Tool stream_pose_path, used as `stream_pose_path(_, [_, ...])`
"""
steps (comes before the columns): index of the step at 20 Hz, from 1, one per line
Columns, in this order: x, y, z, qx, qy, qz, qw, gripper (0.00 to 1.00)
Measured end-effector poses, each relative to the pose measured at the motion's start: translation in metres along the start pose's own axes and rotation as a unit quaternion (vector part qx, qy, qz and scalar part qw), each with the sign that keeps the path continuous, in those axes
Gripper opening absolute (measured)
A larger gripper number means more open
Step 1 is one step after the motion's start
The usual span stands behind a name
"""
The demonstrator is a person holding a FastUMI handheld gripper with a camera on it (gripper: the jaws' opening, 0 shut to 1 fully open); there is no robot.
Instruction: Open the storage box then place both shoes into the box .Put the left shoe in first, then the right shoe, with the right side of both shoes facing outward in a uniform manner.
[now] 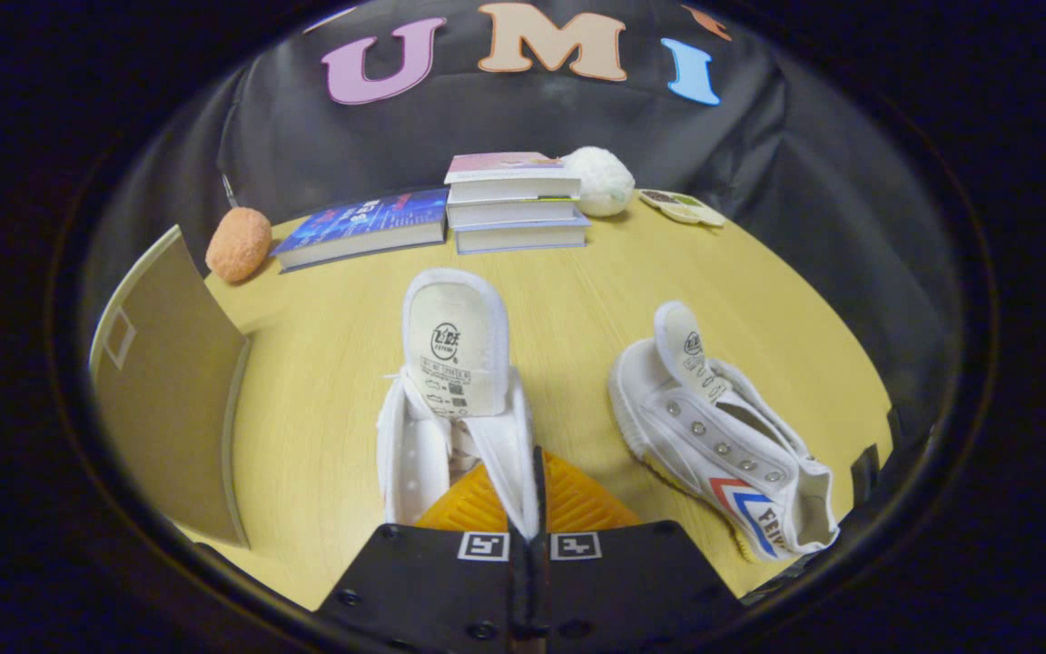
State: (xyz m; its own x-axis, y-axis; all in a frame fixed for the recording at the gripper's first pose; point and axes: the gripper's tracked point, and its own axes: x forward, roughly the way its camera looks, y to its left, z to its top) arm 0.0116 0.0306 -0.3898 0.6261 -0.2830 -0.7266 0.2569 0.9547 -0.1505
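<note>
My gripper point(529, 509) is shut on the side wall of a white canvas shoe point(455, 400). That shoe stands between and just ahead of the fingers, its tongue upright and its toe pointing away from me. A second white shoe point(723, 436) with red and blue stripes lies on the table to the right of the fingers, tilted, its tongue folded forward. The brown storage box point(169, 391) stands to the left of the held shoe; I see one flat cardboard panel of it.
The round wooden table point(323, 363) carries a stack of books point(514, 204), a flat blue book point(364, 227), an orange fuzzy ball point(239, 243), a white fluffy ball point(600, 180) and a small card point(682, 207) along its far edge.
</note>
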Motion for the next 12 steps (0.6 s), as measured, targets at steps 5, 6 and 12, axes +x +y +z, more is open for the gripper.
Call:
stream_pose_path(5, [-0.016, 0.016, 0.027, -0.112, -0.031, -0.08, 0.99, 0.03])
stream_pose_path(6, [-0.02, 0.022, 0.033, -0.124, -0.036, -0.084, 0.988, 0.02])
stream_pose_path(12, [-0.051, 0.033, 0.098, -0.154, -0.087, -0.125, 0.976, 0.03])
